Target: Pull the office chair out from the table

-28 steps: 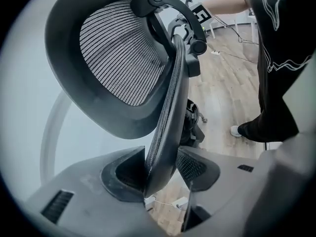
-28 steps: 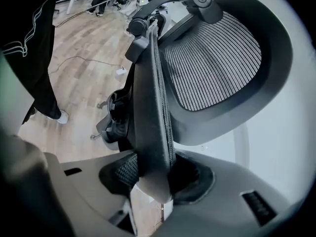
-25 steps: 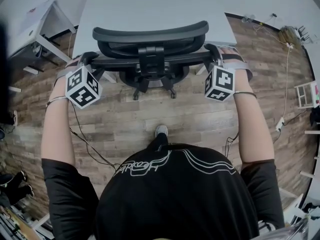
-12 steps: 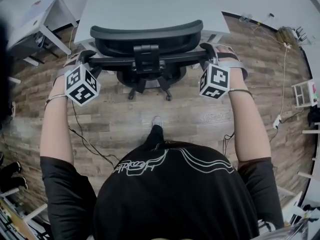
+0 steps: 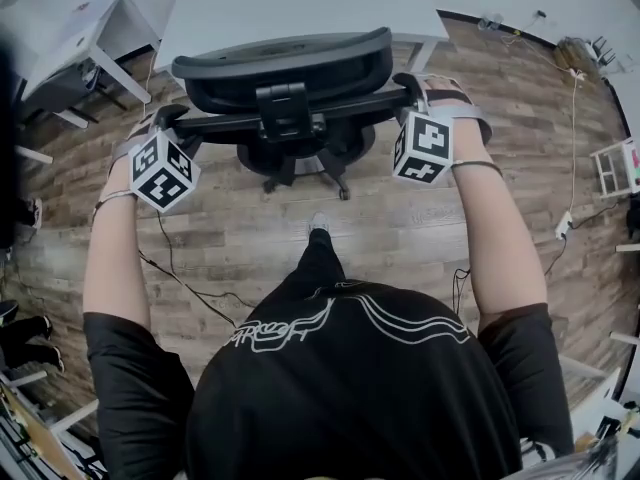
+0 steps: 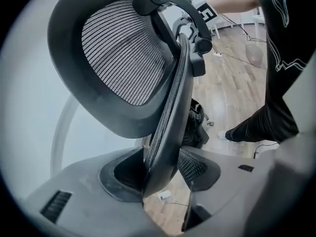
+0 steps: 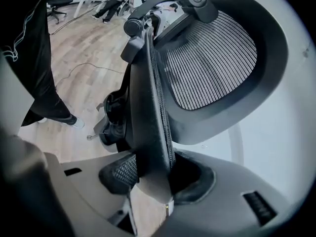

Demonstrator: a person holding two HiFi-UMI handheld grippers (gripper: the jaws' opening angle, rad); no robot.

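The black office chair stands on the wood floor just in front of the white table. My left gripper is shut on the left edge of the chair's backrest, which sits pinched between both pads. My right gripper is shut on the backrest's right edge in the same way. The mesh headrest rises above the backrest, and the right gripper view shows the headrest from the other side. The chair's wheeled base shows below the backrest.
A small white side table stands at the upper left. Cables trail over the floor beside the person's foot. A white stool and a power strip lie at the right.
The chair has rolled back out from under the table toward the person. Both grippers came back with it, still clamped on the backrest, and the person stepped backward.
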